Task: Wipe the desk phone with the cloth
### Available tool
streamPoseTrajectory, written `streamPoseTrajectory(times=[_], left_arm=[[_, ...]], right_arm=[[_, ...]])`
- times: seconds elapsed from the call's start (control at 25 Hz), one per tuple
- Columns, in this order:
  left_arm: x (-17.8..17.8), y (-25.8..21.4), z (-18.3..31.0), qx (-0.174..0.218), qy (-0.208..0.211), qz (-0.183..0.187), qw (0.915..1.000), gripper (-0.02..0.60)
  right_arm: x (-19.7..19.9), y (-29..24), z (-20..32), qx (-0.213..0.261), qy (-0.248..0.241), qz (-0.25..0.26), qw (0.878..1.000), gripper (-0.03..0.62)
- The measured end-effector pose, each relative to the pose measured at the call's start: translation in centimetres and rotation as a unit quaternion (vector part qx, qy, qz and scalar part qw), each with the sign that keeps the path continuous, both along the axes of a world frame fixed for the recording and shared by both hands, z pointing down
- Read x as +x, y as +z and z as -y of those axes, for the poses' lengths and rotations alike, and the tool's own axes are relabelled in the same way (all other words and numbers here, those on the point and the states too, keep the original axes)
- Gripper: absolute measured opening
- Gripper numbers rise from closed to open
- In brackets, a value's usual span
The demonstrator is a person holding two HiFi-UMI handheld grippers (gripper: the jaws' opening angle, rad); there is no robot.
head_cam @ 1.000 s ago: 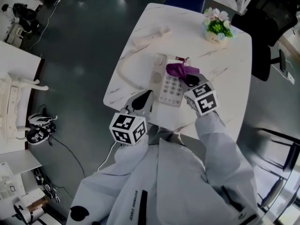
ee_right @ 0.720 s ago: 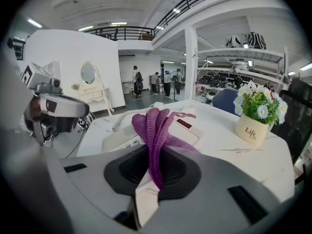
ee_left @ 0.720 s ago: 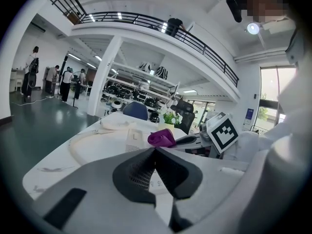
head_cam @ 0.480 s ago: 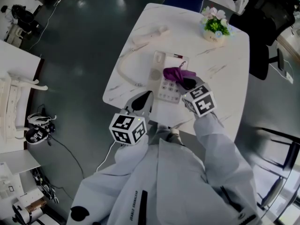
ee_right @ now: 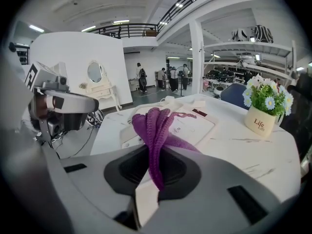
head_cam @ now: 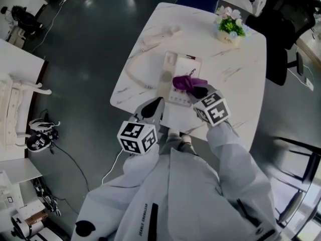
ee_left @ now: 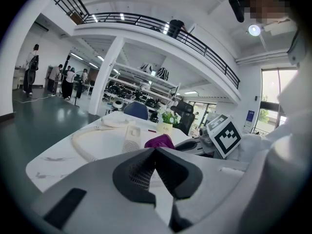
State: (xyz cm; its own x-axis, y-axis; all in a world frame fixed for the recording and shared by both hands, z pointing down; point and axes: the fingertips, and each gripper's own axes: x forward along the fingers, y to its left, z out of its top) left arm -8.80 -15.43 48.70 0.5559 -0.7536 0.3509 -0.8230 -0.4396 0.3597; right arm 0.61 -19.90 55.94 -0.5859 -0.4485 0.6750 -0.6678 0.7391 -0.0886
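The white desk phone point(head_cam: 173, 74) lies on the marble table point(head_cam: 241, 79), with its handset point(head_cam: 160, 35) off the cradle at the far left and a coiled cord point(head_cam: 131, 73) looping between them. My right gripper point(head_cam: 199, 90) is shut on a purple knitted cloth point(head_cam: 186, 82), which rests on the phone's right side over the keypad. In the right gripper view the cloth point(ee_right: 153, 123) stands up between the jaws, with the phone point(ee_right: 187, 126) just beyond. My left gripper point(head_cam: 152, 108) hovers at the table's near edge, shut with nothing in it, just short of the phone point(ee_left: 130, 139).
A small pot of flowers point(head_cam: 229, 28) stands at the table's far right corner. A dark office chair point(head_cam: 286, 19) sits beyond the right edge. Grey floor surrounds the table, with cables and white furniture point(head_cam: 20, 94) at the left.
The right gripper has drawn the purple cloth a little nearer to me along the phone's right side. The left gripper has stayed where it was.
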Motion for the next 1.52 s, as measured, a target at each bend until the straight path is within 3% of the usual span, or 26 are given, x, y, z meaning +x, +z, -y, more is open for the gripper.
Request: streamPoseTrajectory(times=[1.52], left_arm=[[-0.1, -0.4, -3.2, 0.003, -0.046, -0.009, 0.9989, -0.003]], right_arm=[[-1.7, 1.9, -6.8, -0.080, -0.067, 0.030, 0.994, 0.040]])
